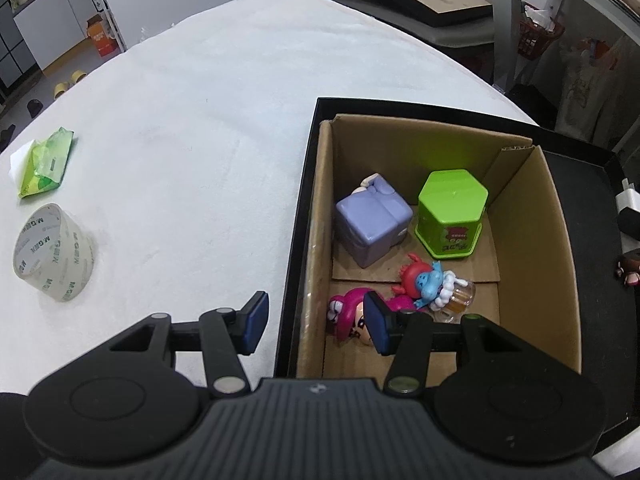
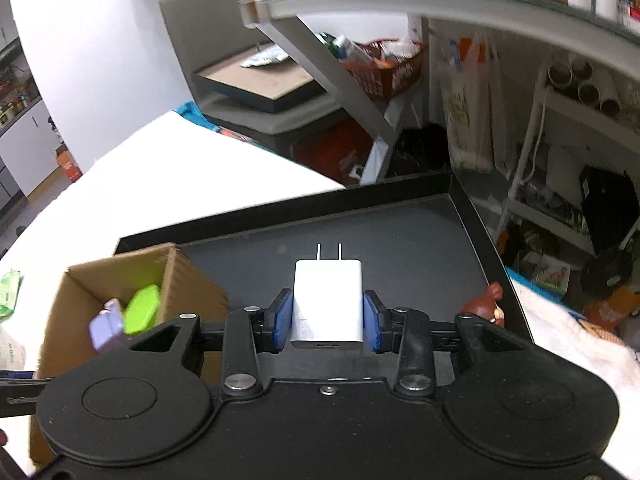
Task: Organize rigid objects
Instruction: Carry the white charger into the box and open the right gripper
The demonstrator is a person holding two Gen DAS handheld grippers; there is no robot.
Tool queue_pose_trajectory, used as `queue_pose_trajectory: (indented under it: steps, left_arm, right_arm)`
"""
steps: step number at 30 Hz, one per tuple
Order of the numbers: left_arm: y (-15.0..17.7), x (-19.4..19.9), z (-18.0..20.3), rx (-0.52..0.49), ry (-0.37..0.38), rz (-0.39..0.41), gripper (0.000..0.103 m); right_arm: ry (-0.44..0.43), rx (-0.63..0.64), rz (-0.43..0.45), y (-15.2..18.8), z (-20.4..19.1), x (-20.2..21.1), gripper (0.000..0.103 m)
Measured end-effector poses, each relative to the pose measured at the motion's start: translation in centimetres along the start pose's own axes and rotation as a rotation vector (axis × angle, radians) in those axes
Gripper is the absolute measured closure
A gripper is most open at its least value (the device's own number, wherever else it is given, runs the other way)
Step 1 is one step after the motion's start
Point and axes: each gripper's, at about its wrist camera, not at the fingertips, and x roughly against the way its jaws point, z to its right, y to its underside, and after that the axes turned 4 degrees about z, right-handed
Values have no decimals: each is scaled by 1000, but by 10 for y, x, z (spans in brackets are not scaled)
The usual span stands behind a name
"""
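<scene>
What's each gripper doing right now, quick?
Left gripper: open, holding nothing, poised over the cardboard box.
Right gripper: closed on the white charger, pads against both its sides.

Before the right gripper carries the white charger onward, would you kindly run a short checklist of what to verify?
1. Right gripper pads squarely on both sides of white charger: ok.
2. Charger clear of the black tray floor: cannot tell.
3. Free floor in the cardboard box for it: ok.
4. Left gripper empty, jaws apart: ok.
5. Left gripper out of the box opening: not ok, one finger hangs over the pink figure.
</scene>
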Motion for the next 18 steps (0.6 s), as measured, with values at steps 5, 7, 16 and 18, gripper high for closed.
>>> queue_pose_trajectory:
  steps: [5, 7, 16, 18]
  left_arm:
    - [9, -6, -7, -15, 31, -6, 52]
    - [12, -7, -9, -22, 46, -6, 52]
    - [18, -10, -21, 18, 140, -3, 52]
    - [19, -9, -24, 22, 153, 9, 52]
  right_arm:
    - [-13, -1, 9, -1, -11, 14, 67]
    - [-11, -2, 9, -1, -15, 18, 67]
    - [1, 21, 21, -8, -39, 34, 67]
    - [4, 30, 26, -10, -45, 36, 67]
